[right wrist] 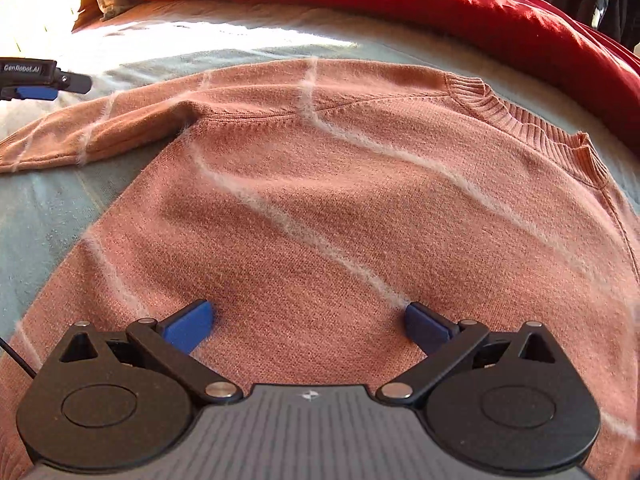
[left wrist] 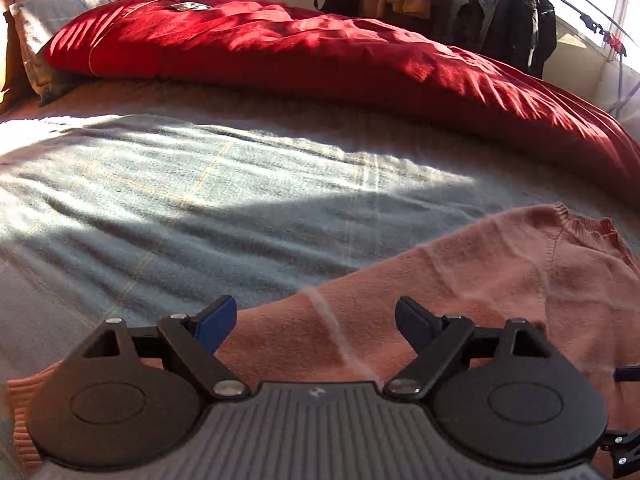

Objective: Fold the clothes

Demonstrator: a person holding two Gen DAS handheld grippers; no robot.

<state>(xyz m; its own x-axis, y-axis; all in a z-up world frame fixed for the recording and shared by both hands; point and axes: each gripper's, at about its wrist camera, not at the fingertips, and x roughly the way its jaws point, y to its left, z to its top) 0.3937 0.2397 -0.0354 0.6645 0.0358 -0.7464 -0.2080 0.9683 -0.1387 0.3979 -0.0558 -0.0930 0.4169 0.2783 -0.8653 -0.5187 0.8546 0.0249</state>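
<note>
A pink sweater (right wrist: 360,200) with thin pale stripes is lying face-flat on the grey blanket (left wrist: 200,184) that is covering the bed, its ribbed collar (right wrist: 520,120) pointing toward the far edge, where a red duvet (left wrist: 320,52) is bunched along the bed. It looks spread out this way so the body is smooth and the sleeves can be turned in, so the folding itself appears not yet begun. One sleeve (right wrist: 92,132) is stretching out sideways toward the left edge of the bed, lying flat on the blanket.

The left gripper (left wrist: 316,324) is hovering over that sleeve, tilted down toward it, with its blue pads (left wrist: 216,328) standing well apart and nothing between them but the knit below; whether the tips are touching the fabric cannot be told. From the right wrist view its tip is showing at the far left, above the blanket just beyond the sleeve.

The right gripper (right wrist: 312,328) is pointing steeply down over the middle of the sweater's body, jaws likewise spread wide and holding nothing. It seems placed there to steady or pin the body while the other hand is dealing with the sleeve.
</note>
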